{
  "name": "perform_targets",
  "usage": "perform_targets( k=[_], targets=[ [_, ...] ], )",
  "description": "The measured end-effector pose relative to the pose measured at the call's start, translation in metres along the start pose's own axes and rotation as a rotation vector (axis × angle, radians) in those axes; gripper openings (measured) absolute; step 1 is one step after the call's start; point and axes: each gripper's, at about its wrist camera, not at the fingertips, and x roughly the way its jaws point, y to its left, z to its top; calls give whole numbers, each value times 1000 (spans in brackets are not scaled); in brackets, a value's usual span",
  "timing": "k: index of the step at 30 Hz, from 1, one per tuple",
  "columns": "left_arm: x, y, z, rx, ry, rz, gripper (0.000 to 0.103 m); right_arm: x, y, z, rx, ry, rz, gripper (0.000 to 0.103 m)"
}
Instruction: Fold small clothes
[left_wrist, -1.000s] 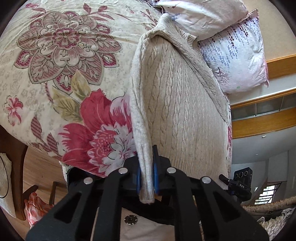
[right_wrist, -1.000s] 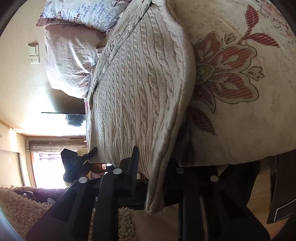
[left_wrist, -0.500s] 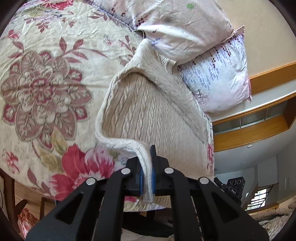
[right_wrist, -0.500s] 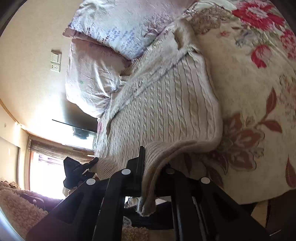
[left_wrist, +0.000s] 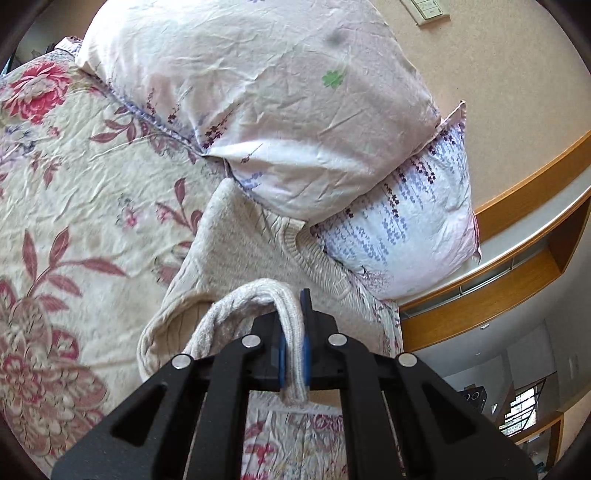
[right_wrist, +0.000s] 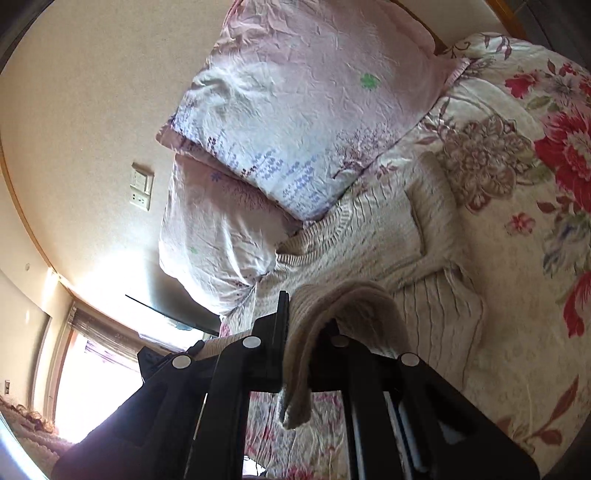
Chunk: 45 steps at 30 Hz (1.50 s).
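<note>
A cream cable-knit sweater (left_wrist: 236, 258) lies on a floral bedspread (left_wrist: 74, 192), its collar end against the pillows. My left gripper (left_wrist: 293, 328) is shut on the sweater's bottom hem, which loops up over the body. In the right wrist view the sweater (right_wrist: 373, 236) lies the same way, and my right gripper (right_wrist: 306, 328) is shut on the other corner of the hem, which drapes over the fingers and hangs down. Both grippers hold the hem raised above the sweater's middle.
Two pale floral pillows (left_wrist: 280, 92) (left_wrist: 402, 229) lie at the head of the bed against a beige wall (left_wrist: 491, 59). A wooden shelf (left_wrist: 517, 266) runs on the right. In the right wrist view the pillows (right_wrist: 310, 110) and a bright window (right_wrist: 92, 369) show.
Both grippers have carried the hem up and forward toward the pillows. The lower part of the sweater has lifted off the bed and now curls over the upper part.
</note>
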Motion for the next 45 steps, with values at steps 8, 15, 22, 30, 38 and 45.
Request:
perform_targets(
  k=[8, 15, 22, 30, 38, 45],
  targets=[
    [44, 4, 38, -100, -33, -10, 6, 35, 0, 38, -3, -45, -7, 7],
    [78, 8, 62, -135, -48, 7, 6, 61, -20, 61, 70, -63, -36, 7],
    [111, 20, 71, -168, -33, 47, 6, 86, -38, 74, 109, -46, -76, 7],
    [150, 45, 77, -239, -9, 127, 6, 122, -76, 88, 212, -18, -180, 7],
    [169, 50, 79, -264, -12, 161, 6, 138, -99, 92, 299, -20, -205, 7],
    [182, 47, 76, -285, -18, 188, 9, 139, -110, 91, 392, -26, -206, 8]
  ],
)
